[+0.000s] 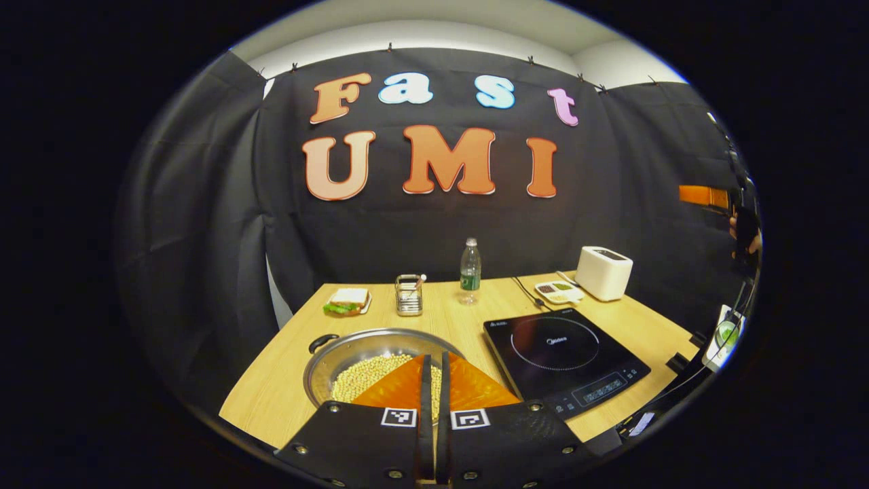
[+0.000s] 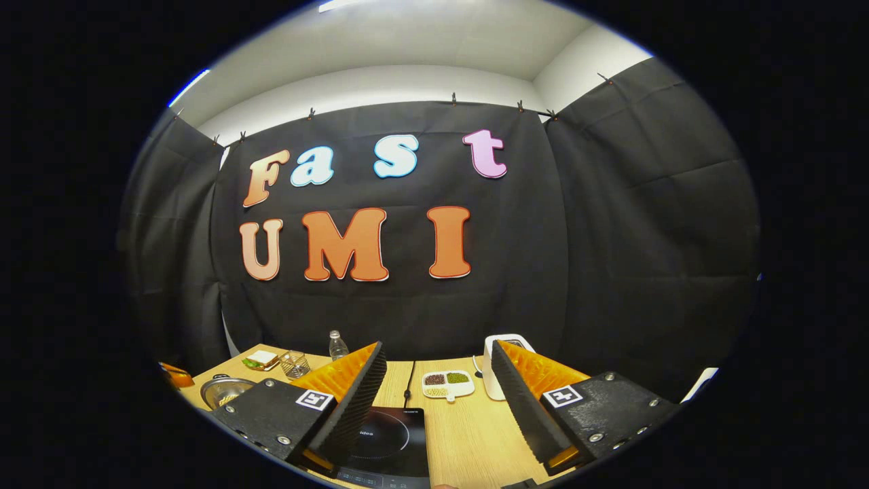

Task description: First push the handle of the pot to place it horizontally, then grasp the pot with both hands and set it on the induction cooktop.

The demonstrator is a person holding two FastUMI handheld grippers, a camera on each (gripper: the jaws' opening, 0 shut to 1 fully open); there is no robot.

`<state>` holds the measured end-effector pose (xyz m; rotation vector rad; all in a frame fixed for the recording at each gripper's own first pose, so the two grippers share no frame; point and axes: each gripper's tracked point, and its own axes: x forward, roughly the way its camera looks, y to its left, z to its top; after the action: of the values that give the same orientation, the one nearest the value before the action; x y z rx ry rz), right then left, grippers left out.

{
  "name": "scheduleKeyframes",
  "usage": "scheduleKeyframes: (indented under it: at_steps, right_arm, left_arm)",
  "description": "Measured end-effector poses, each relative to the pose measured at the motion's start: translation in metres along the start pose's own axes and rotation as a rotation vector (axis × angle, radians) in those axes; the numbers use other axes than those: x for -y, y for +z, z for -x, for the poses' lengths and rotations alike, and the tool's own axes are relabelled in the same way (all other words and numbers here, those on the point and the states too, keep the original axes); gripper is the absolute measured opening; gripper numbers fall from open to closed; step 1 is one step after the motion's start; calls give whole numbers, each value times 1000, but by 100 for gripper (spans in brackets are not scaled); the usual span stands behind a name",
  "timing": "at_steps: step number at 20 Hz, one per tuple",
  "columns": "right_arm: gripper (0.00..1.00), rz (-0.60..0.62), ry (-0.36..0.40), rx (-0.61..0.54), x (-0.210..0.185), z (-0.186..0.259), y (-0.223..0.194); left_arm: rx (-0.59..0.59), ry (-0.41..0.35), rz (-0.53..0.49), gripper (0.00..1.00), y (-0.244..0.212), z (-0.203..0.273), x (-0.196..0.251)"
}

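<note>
Holding over the pot: my left gripper (image 1: 434,363) hangs above the pot (image 1: 366,356), fingers pressed together with nothing between them — clenched on air.
Pot: steel, wide and shallow, heaped with pale beans (image 1: 370,377); it sits on the table (image 1: 271,401) just left of the induction cooktop (image 1: 563,353), near the front edge.
Handle: one dark loop handle (image 1: 322,339) shows at the pot's far-left rim, off at a slant; the opposite one is hidden behind my own fingers.
Right gripper: my right gripper (image 2: 438,397) is spread wide and empty, held high over the near side of the cooktop, well apart from the pot.
Risk — spill: the beans lie loose and there is no lid; I judge a sharp shove on the handle or an uneven two-handed lift would scatter them.
Risk — slide: a push could skid the whole pot toward the table edge instead of turning it.
Risk — slip: the loop handles are small, so a poor pinch may let one side drop.
Around: a sandwich plate (image 1: 347,301), a wire holder (image 1: 409,295) and a water bottle (image 1: 470,272) stand behind the pot; a divided dish (image 1: 558,292) and a white toaster (image 1: 603,273) lie beyond the cooktop.
In the way: nothing stands between pot and cooktop; a dark cable (image 1: 526,291) runs off the cooktop's far side.
</note>
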<state>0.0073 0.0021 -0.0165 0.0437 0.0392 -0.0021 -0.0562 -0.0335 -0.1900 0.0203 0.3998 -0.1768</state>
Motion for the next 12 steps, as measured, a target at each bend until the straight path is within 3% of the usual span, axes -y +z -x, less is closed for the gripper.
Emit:
scheduleKeyframes:
  at_steps: [4,12]
  right_arm:
    - [96,-7,2,-4,-1,-1,-2]
    - [96,-23,15,-42,1,-4,-16]
  left_arm:
    - [-104,-70,43,4,-54,-4,21]
    - [-251,-95,80,3,-116,-9,28]
